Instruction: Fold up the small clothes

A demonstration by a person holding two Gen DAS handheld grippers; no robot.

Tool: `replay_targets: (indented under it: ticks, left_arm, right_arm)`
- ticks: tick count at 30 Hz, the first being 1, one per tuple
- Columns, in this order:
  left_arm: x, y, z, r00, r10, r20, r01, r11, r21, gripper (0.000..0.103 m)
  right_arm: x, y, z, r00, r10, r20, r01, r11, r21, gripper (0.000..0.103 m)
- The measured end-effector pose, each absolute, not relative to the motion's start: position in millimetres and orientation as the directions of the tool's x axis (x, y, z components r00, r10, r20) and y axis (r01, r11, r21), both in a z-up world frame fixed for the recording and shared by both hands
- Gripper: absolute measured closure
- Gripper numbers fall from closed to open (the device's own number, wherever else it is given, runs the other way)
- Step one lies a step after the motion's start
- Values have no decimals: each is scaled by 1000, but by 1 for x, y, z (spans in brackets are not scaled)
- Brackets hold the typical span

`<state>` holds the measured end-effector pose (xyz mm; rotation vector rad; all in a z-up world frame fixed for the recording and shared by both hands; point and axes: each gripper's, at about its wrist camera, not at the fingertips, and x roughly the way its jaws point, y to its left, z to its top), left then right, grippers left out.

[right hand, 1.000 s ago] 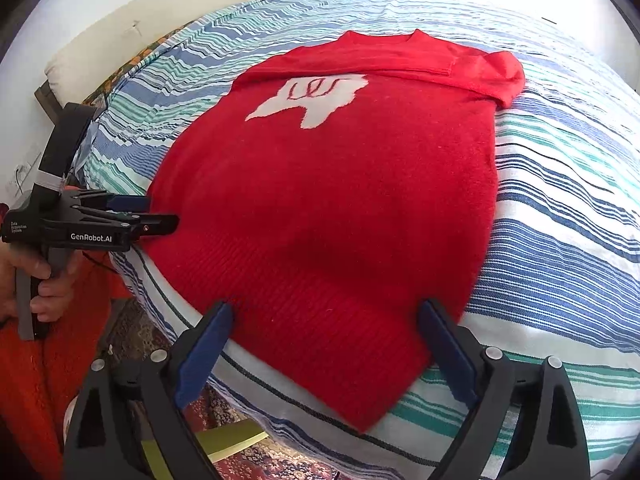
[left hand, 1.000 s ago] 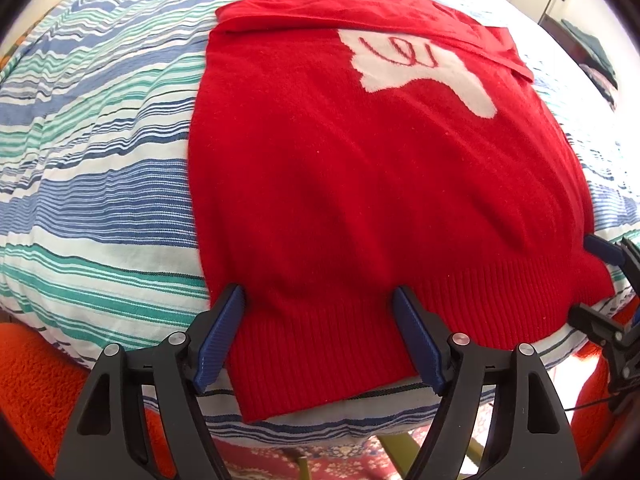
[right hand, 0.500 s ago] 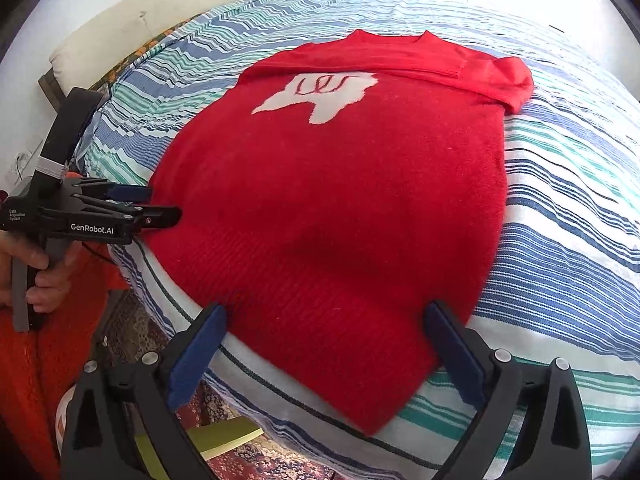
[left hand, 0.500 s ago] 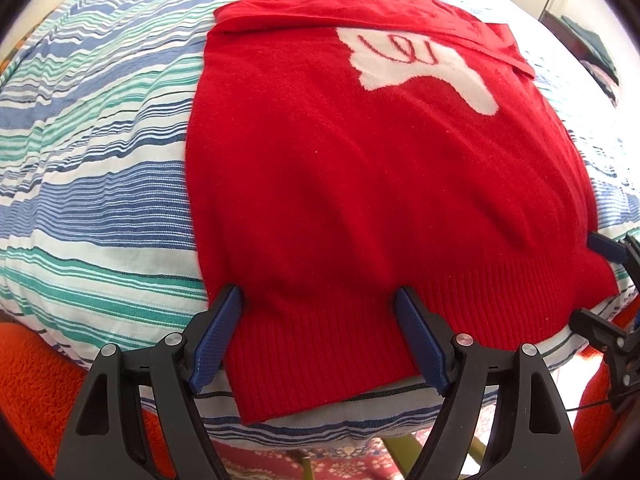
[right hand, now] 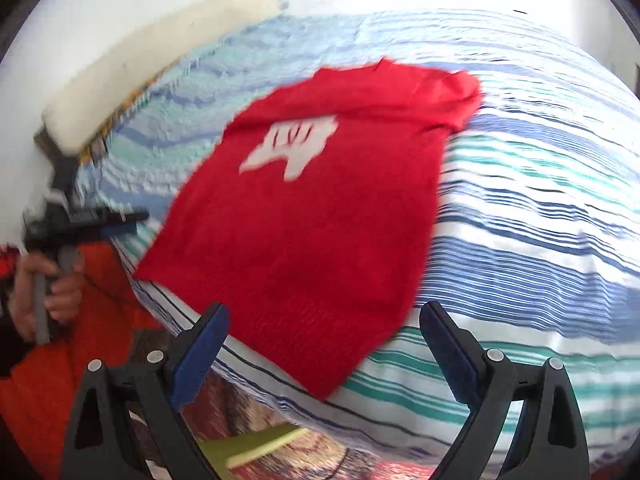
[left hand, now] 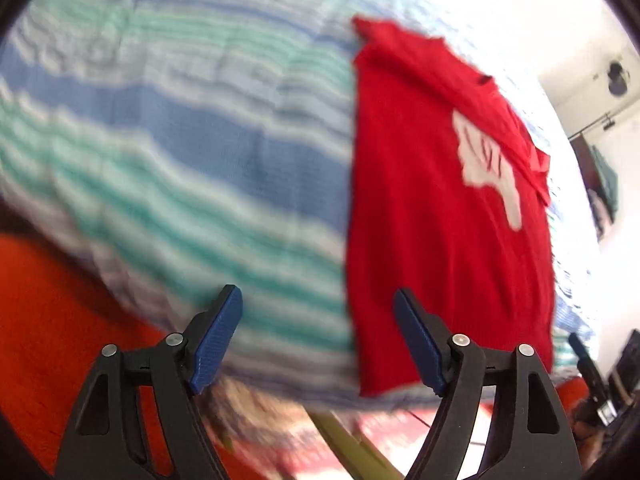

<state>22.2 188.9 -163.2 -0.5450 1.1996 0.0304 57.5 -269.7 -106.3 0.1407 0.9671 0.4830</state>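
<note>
A small red sweater (right hand: 320, 216) with a white emblem (right hand: 292, 148) lies flat on the striped bedspread (right hand: 520, 220), sleeves folded in at the top. My left gripper (left hand: 318, 340) is open and empty over the bedspread's near edge, left of the sweater (left hand: 440, 220); its right finger is at the sweater's lower left edge. My right gripper (right hand: 324, 352) is open and empty, just in front of the sweater's bottom hem. The left gripper also shows in the right wrist view (right hand: 120, 220), held by a hand to the left of the sweater. Both views are motion-blurred.
A cream bolster (right hand: 152, 64) lies along the bed's far left side by the wall. An orange cloth (left hand: 60, 320) and a patterned rug (right hand: 280, 412) lie below the bed edge. A yellow-green object (right hand: 256, 448) lies on the floor.
My left gripper has swung left off the sweater's hem, so the sweater now sits to its right. My right gripper has pulled back and risen slightly. The sweater has not moved.
</note>
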Motion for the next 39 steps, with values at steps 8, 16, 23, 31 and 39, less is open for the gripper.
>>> replay_targets:
  ticks: [8,16,23,31,39]
  left_arm:
    - [18,150,-183,242,-423,-873,-142,875,-463,55]
    - [22,163,-189,246,-538,-806,-195,787,-585,84]
    - [22,155,-174,270,-518,-812,-192,797,-572,100]
    - [25,166,-124,426,-557,-713,-143,737,-661,100]
    - [138,176,-82,538,-482,-692,-108,774,-623,100]
  right_arm:
    - [75,-274,-141,268,618,-739,-227,786,575,20]
    - [74,-291,-164,211,743,-635,-79,661,746,37]
    - [75,-288,-162,206,692,-691,-84,716,693,94]
    - [72,-286,-121,321,673,-667,-193,736,649,96]
    - [137,-279,-92,503,591,-631,-183,786,590,97]
